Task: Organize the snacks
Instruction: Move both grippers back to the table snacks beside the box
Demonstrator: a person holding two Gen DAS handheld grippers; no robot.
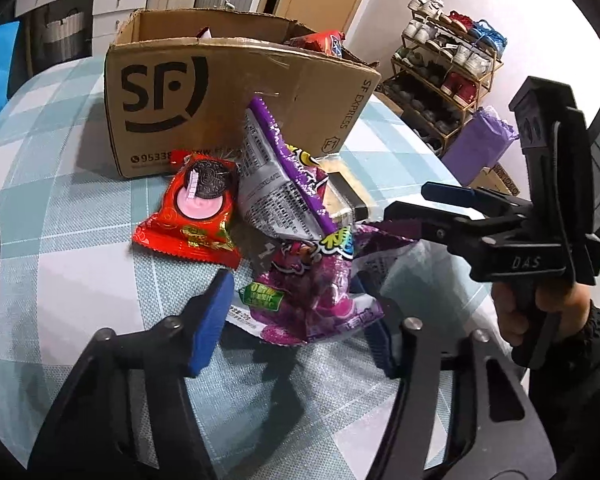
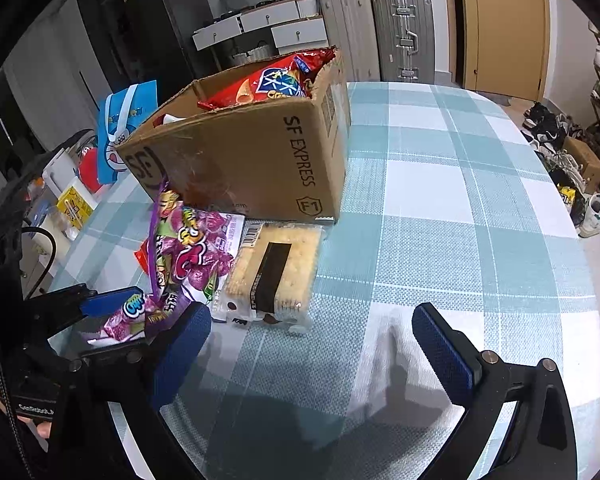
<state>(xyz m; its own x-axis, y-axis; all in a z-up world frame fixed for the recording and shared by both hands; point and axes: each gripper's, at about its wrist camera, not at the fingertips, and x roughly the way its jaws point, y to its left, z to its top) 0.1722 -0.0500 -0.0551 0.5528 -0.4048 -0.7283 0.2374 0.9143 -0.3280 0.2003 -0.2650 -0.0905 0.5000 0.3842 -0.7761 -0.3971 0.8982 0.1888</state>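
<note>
A brown SF cardboard box stands on the checked tablecloth, also in the right wrist view, with a red chip bag inside. In front of it lie a red cookie packet, two purple candy bags and a clear cracker pack. My left gripper is open, its blue pads on either side of the lower purple bag. My right gripper is open and empty over the cloth; from the left wrist view it is beside the snack pile on the right.
The round table with a teal-white checked cloth stretches right of the box. A shoe rack and a purple bag stand beyond the table edge. Suitcases and drawers are behind. A blue gift bag is at left.
</note>
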